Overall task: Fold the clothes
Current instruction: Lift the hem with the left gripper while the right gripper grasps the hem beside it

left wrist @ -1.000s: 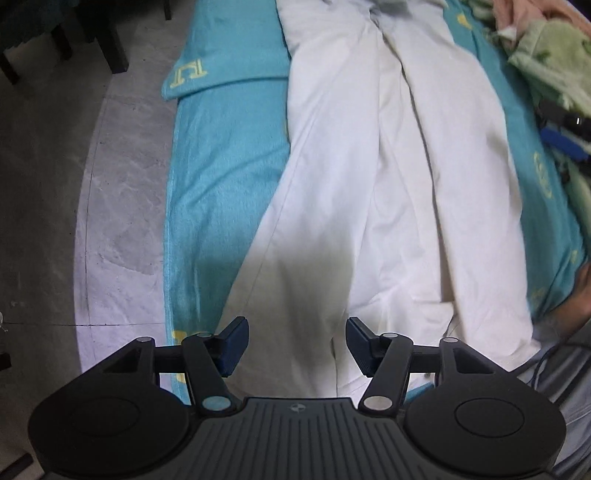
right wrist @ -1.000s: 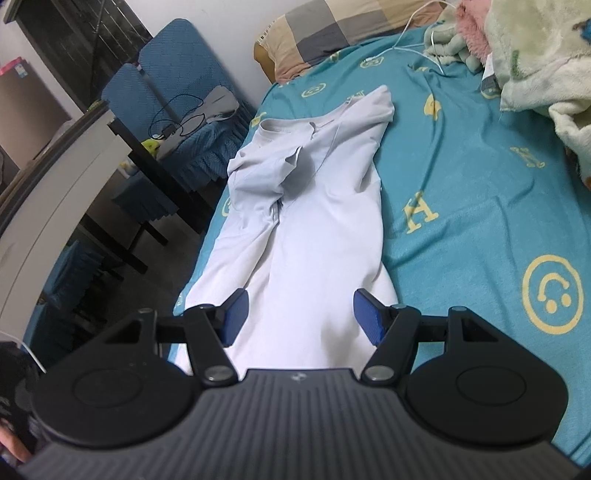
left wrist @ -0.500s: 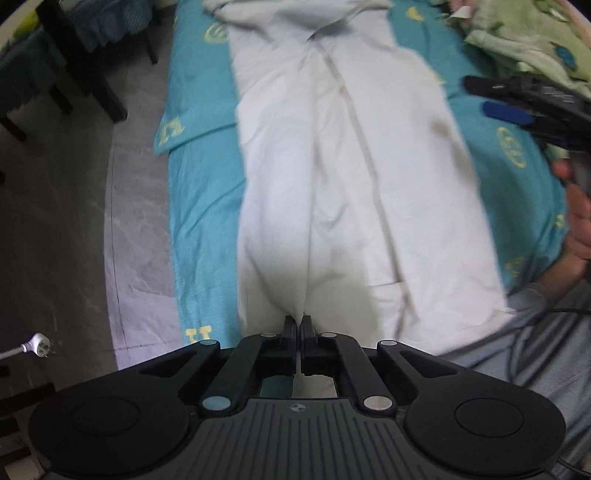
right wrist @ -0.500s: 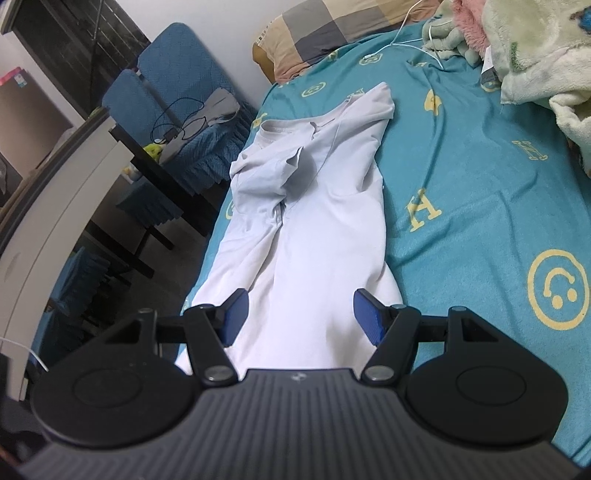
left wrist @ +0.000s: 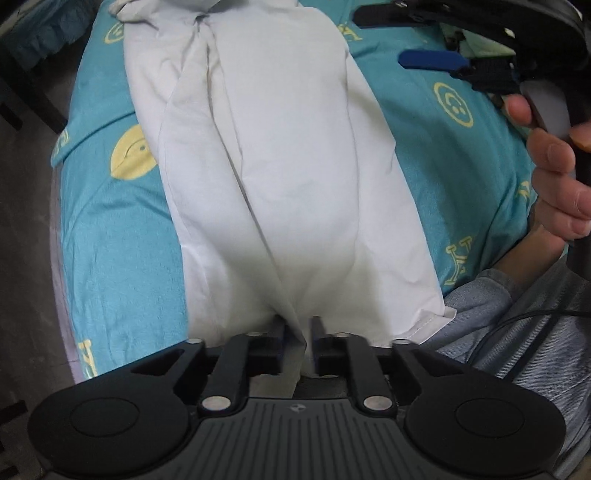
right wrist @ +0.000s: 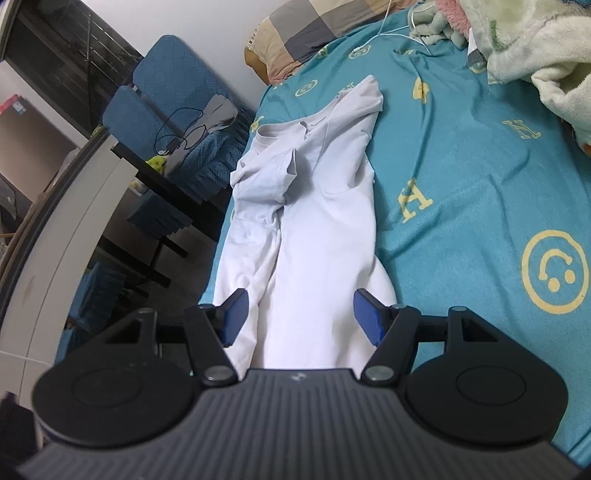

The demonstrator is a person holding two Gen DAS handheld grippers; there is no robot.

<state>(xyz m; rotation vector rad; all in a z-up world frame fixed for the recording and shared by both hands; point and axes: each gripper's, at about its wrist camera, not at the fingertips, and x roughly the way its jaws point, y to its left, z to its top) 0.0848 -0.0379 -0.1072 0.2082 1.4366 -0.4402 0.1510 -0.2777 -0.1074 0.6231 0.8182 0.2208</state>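
Off the left edge of the bed: grey floor, and in the right wrist view blue chairs with a cable and a grey cloth on one seat; along that left edge, lying lengthwise: white shirt, collar toward the pillow at the head, hem at the foot edge; left sleeve and left side already turned in over the body, a long crease running down the middle; right sleeve seemingly tucked too, though hard to tell for sure.

At the foot edge, middle of the hem: left gripper, jaws clamped on a pinch of shirt fabric, cloth bunched and drawn up between them; to the right of that, over bare blue sheet near the right side of the shirt: right gripper, jaws wide apart, holding nothing, shirt hem lying below and between them in its own view; held by a bare hand; further right, at the far corner: heap of fluffy blankets.

Progress, judged from the lie of the cloth: lengthwise folds probably done; left to do: second grip on the hem, then folding hem up toward collar, perhaps once more; roughly halfway.
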